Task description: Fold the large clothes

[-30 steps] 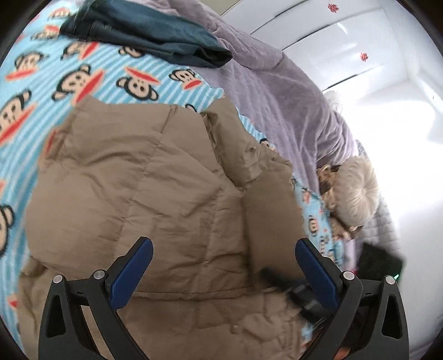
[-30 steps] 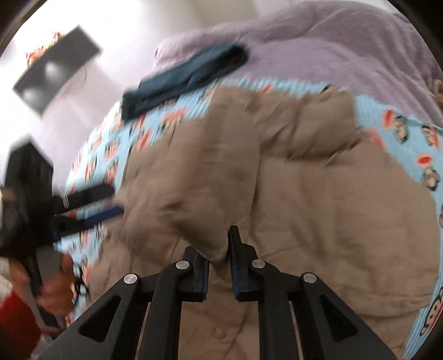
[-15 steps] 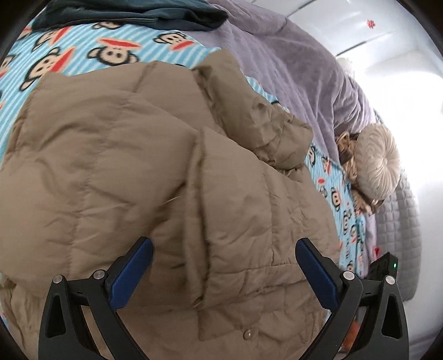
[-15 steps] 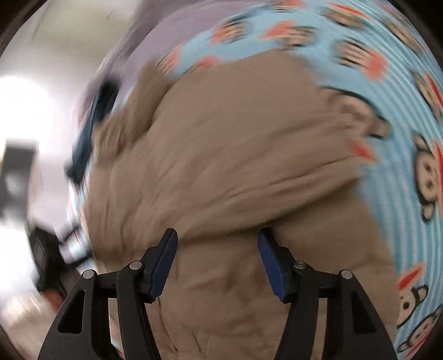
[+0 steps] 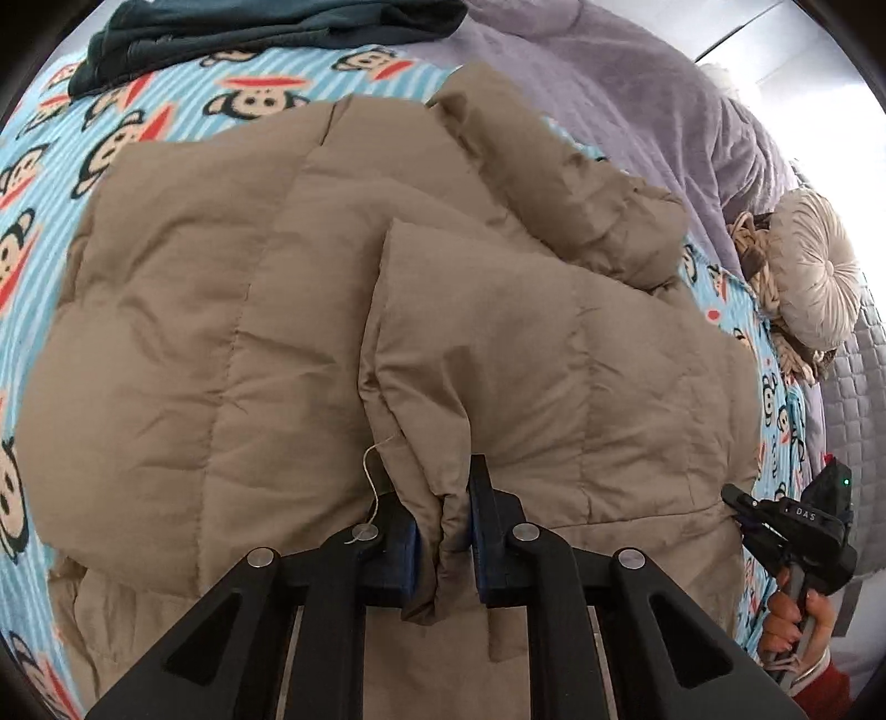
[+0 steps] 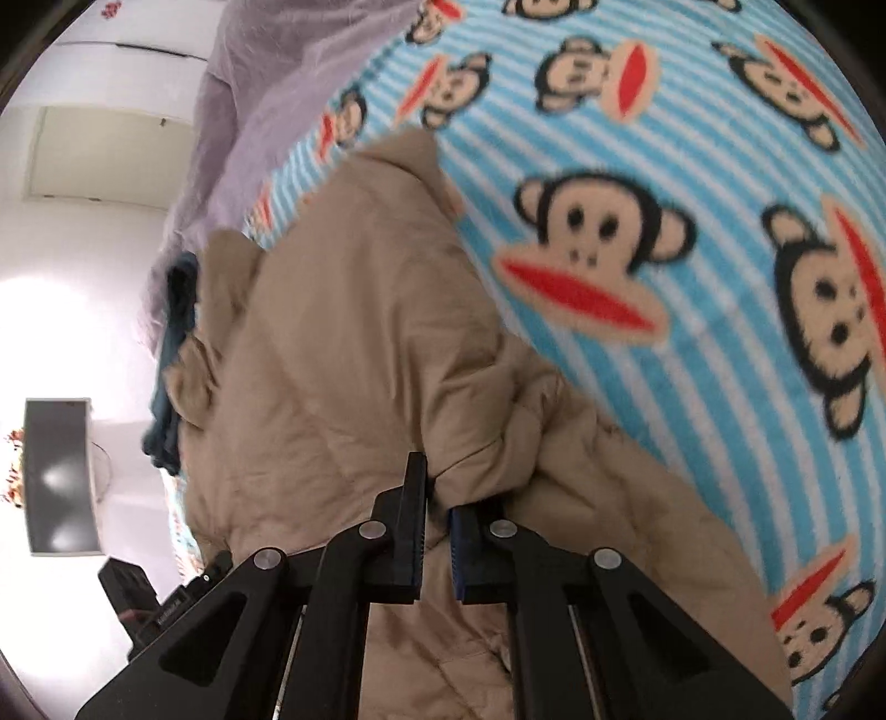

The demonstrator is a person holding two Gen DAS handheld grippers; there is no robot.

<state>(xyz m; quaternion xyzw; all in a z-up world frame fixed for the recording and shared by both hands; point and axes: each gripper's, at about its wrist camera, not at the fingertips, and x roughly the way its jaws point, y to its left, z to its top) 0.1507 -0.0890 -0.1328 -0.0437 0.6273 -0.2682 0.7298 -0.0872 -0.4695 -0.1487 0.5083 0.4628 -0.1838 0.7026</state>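
A tan quilted puffer jacket (image 5: 277, 332) lies spread on a blue striped monkey-print blanket (image 5: 50, 160), with one sleeve folded across its body. My left gripper (image 5: 443, 531) is shut on the cuff end of that folded sleeve. In the right wrist view the same jacket (image 6: 343, 343) fills the lower left, and my right gripper (image 6: 437, 520) is shut on a fold of its fabric near the edge. The right gripper also shows in the left wrist view (image 5: 797, 526) at the jacket's right edge, held by a hand.
A dark blue folded garment (image 5: 266, 27) lies at the far end of the blanket. A purple plush blanket (image 5: 637, 94) and a round cream cushion (image 5: 814, 277) lie to the right. A dark monitor (image 6: 61, 476) stands off the bed.
Both grippers were open half a second ago and have closed on the jacket. The left one moved down onto the sleeve cuff; the right one moved to the jacket's side edge.
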